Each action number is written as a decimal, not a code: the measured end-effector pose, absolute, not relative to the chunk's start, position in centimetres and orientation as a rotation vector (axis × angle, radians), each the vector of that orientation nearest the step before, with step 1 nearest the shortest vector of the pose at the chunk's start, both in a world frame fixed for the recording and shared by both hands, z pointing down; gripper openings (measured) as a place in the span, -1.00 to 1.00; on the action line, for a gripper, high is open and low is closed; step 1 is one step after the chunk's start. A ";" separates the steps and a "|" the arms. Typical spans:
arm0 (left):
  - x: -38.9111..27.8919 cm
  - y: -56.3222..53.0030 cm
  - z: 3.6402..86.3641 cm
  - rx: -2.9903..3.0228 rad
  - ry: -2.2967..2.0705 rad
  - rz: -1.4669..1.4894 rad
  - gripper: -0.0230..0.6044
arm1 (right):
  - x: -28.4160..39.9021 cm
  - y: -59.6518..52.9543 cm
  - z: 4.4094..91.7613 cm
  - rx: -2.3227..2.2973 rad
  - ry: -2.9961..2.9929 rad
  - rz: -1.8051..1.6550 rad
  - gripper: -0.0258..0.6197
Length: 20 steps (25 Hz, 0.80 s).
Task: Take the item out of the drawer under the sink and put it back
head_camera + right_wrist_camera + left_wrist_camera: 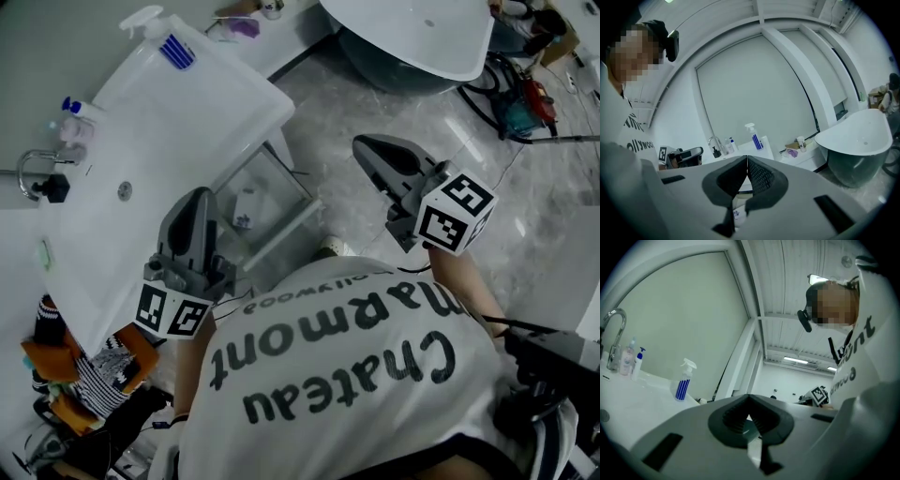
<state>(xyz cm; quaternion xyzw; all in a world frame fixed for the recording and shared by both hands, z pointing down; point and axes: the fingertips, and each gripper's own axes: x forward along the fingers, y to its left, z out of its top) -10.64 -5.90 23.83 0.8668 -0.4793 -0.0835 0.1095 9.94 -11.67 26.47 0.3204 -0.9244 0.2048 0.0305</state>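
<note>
The sink runs along the left, and the drawer stands pulled open beneath its near edge. Both grippers hover above it with jaws pressed together and nothing between them. The left gripper is nearer. The right gripper is well off to the other side. The item, a small white packet, lies inside the drawer, just right of the left tip and below it.

A white spray bottle with blue stripes stands by the wall, well apart from two small pump bottles. A white bathtub sits on the grey marble floor, with tangled cables beside it.
</note>
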 end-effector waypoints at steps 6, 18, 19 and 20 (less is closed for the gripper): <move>-7.2 -7.1 24.9 2.610 -1.328 -0.139 -0.90 | 11.1 -14.4 28.0 0.922 -2.860 0.695 -0.89; -6.6 -9.2 30.5 2.512 -1.370 0.062 -0.90 | 13.1 -15.7 32.8 0.926 -2.819 0.886 -0.89; -6.7 -9.3 31.4 2.487 -1.386 0.090 -0.90 | 13.3 -15.7 33.4 0.924 -2.807 0.906 -0.89; -6.7 -9.3 32.2 2.467 -1.399 0.118 -0.90 | 13.5 -15.7 33.9 0.921 -2.796 0.927 -0.89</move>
